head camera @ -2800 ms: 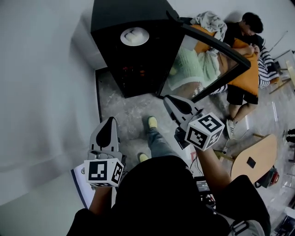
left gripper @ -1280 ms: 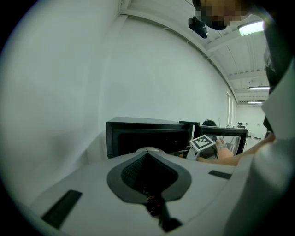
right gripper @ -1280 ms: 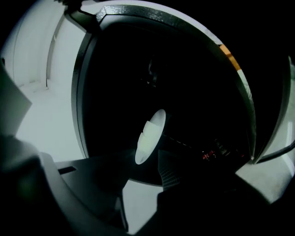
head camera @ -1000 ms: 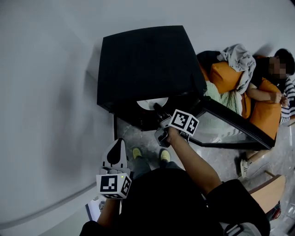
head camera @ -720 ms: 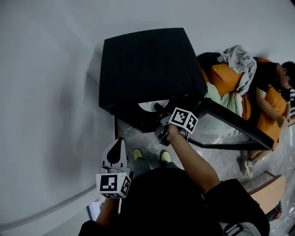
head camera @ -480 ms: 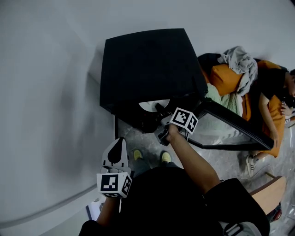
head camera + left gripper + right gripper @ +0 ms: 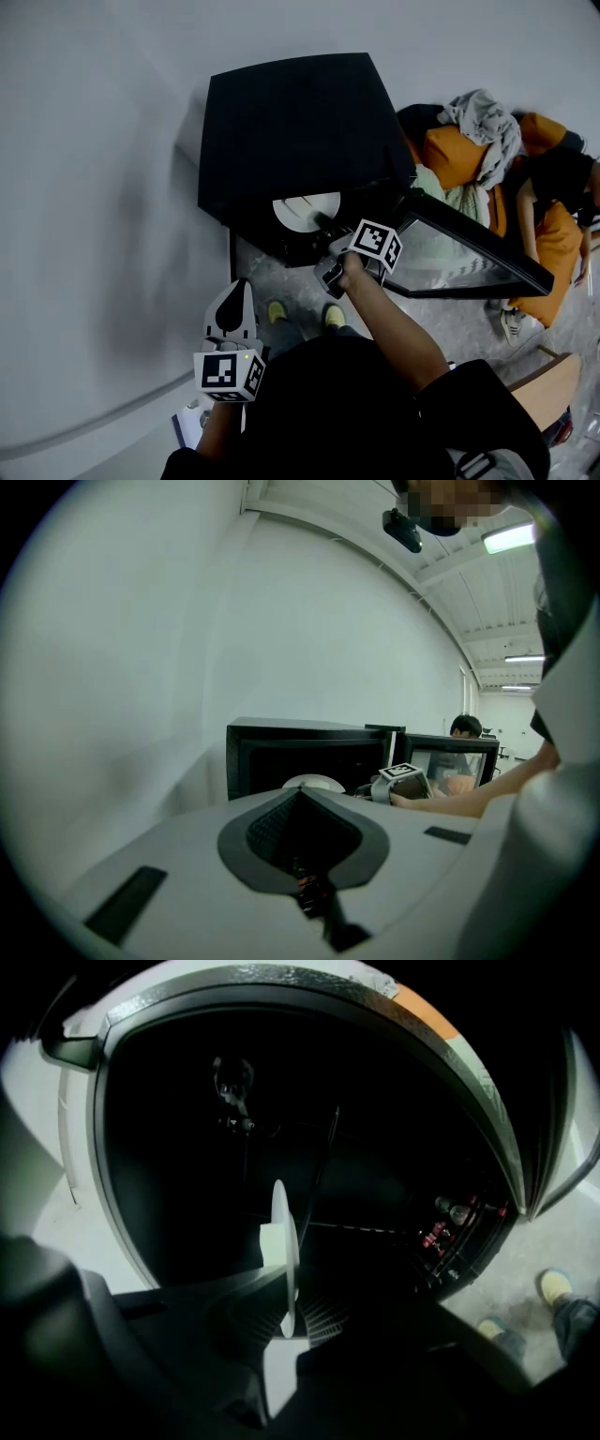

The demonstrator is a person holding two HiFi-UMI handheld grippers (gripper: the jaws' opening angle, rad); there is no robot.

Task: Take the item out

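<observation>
Nearest, well short of the black oven (image 7: 300, 131) and off its left front corner: left gripper (image 7: 236, 292), pressed shut with nothing in it, aimed toward the oven's open front.

On grey floor (image 7: 281, 281) just before the oven's front: two yellow-green shoes (image 7: 277, 310).

At the oven's mouth: right gripper (image 7: 323, 223), reaching in from the right side of the opening, just drawn closed and now clamped on the near rim of a white plate (image 7: 302, 208). Seen edge-on in the right gripper view, rim pinched between the ribbed pads (image 7: 319, 1313), with a pale lump (image 7: 269, 1241) against one face. From the head view, showing only in part, just past the oven's top front edge.

Deeper inside the oven: darkness, with small red glints (image 7: 441, 1232) low at the right.

Swung wide to the right of the oven: glass door (image 7: 469, 248), attached at the oven's right front corner.

Beyond the door, right of the oven: orange cushions (image 7: 450, 155), a grey garment (image 7: 483, 117) and a person (image 7: 558, 183) in dark clothes among them.

Behind and left of the oven: plain white wall (image 7: 94, 187).
</observation>
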